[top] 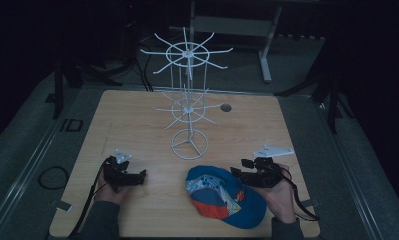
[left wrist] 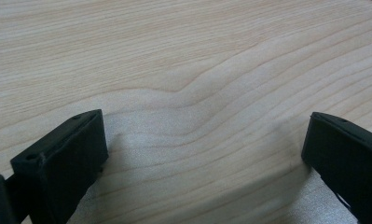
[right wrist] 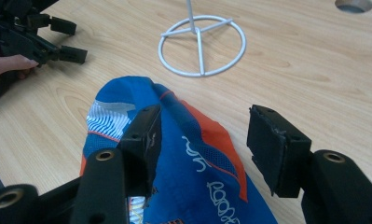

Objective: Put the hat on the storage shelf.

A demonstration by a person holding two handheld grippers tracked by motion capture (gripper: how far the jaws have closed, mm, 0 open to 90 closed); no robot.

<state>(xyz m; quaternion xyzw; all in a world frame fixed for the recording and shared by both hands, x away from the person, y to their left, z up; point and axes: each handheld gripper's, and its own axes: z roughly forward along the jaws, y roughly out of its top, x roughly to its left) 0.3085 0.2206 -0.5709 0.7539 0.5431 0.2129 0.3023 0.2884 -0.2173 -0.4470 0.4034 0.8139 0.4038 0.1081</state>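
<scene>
Right, I had the right claw (right wrist: 202, 140) hovering over the blue-and-orange cap (top: 226, 197), jaws wide with nothing between the pads, one jaw above the crown fabric and the other over bare counter (top: 137, 125). Cap lay flat just under and ahead of that claw, brim end nearer me. Left claw (top: 137, 176) sat well apart from the cap, jaws wide too, only wood grain between them in its own view.

Risks, as I judged them: the fabric was soft and slumped, so closing on the crown could have pinched one thin layer and let the cap slip or fold when lifted. Coming down too steep could have shoved the cap along the counter instead of gripping it. The white wire stand (top: 188, 100) stood just beyond the right claw, its base ring (right wrist: 202, 44) close to the cap; a careless lift could have snagged its prongs or tipped it.

No containers anywhere; the stand's hooks carried nothing.
</scene>
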